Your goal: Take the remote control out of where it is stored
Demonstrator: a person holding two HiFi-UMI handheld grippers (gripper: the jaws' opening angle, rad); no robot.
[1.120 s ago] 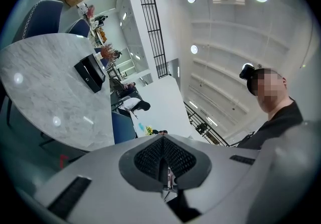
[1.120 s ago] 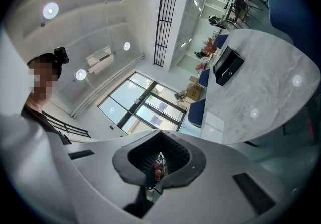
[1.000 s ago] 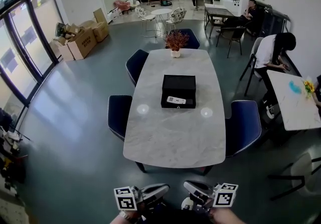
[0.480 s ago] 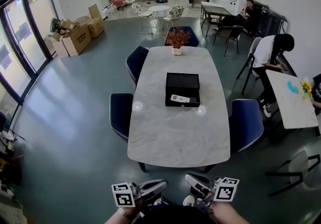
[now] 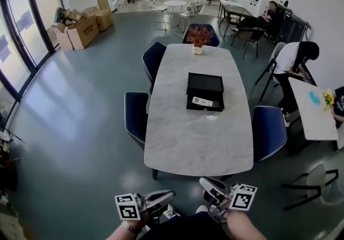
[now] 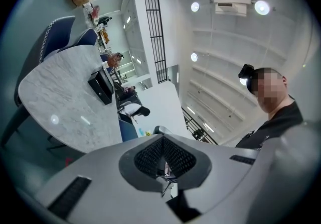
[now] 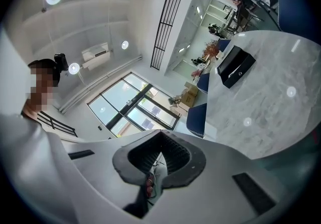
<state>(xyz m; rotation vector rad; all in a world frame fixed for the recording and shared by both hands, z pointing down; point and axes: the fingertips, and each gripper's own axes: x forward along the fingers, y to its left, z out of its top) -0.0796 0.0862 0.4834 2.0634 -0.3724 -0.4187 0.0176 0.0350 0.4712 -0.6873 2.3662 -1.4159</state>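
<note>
Remote control: the remote control (image 5: 202, 101) lay white and flat in the front part of an open black box (image 5: 205, 84), in plain sight from above.
Box: it sat near the middle of the marble tabletop (image 5: 199, 142), well short of the potted plant (image 5: 198, 37) at the far end. Its lid seemed to be folded back, probably so the contents could be reached.
Left tongs: the left tongs (image 5: 161, 200) were held low by the person's body, well apart from the tabletop, with jaws together and nothing between them.
Right tongs: the right tongs (image 5: 212, 188) were likewise closed tight and empty, carried near the left pair.
Step in hand: apparently the approach, with no reach begun.
Next need: the tongs would have to open before closing on the slim remote.
</note>
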